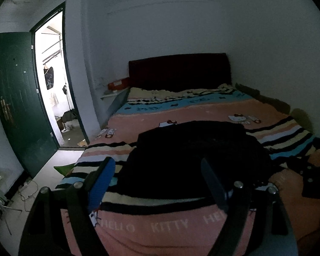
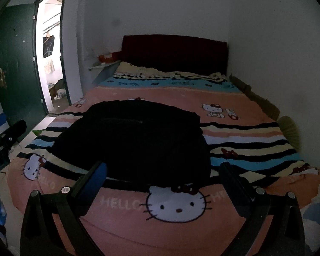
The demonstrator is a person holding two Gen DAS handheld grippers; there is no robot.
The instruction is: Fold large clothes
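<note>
- Black garment [image 2: 134, 140] lies bunched near the bed [image 2: 256, 98] foot edge.
- Left gripper [image 1: 157, 183], right gripper [image 2: 164, 183]: spread wide, empty.
- Risk: dim light hides hems; pinching several layers.

The black garment [image 1: 194, 155] is too dark to show folds, sleeves or collar. A second dark piece with buttons [image 1: 309, 170] near the bed's right edge is cut off by the left wrist picture's rim. Beyond the doorway [image 1: 53, 81], the hanging items are too small to identify.
</note>
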